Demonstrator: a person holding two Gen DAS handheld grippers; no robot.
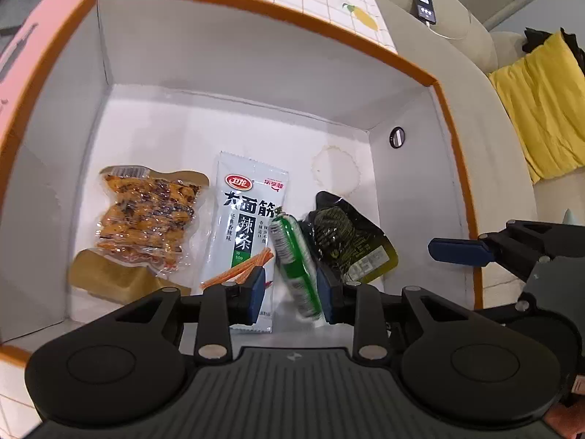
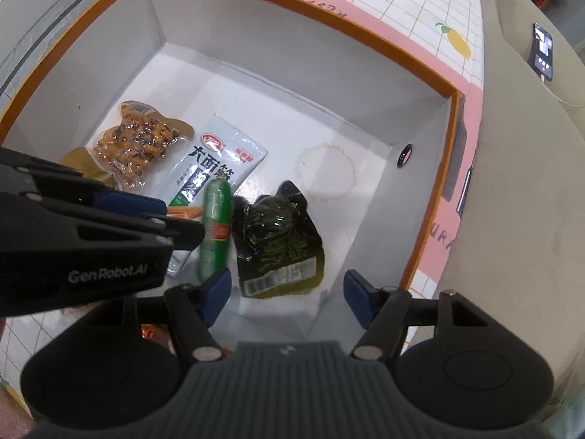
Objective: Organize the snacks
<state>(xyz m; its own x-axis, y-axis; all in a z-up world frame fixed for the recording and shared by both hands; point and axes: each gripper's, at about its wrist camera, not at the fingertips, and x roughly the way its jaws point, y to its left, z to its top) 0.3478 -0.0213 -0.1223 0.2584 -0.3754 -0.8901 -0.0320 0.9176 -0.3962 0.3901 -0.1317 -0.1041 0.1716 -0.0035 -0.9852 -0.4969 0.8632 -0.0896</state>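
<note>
Orange-rimmed box (image 1: 256, 3) holds four snack packs; left tongs (image 1: 290, 294) loosely straddle the green sausage (image 1: 292, 252), right tongs (image 2: 289, 298) gape empty.

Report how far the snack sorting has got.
Done: three packets lie flat in the box: an orange packet, a white packet and a dark packet. In hand: the green sausage sits blurred between the left gripper's parted fingers, apparently just released. The right gripper is open and empty. Left: an orange wrapper shows outside the box; otherwise unclear.
</note>
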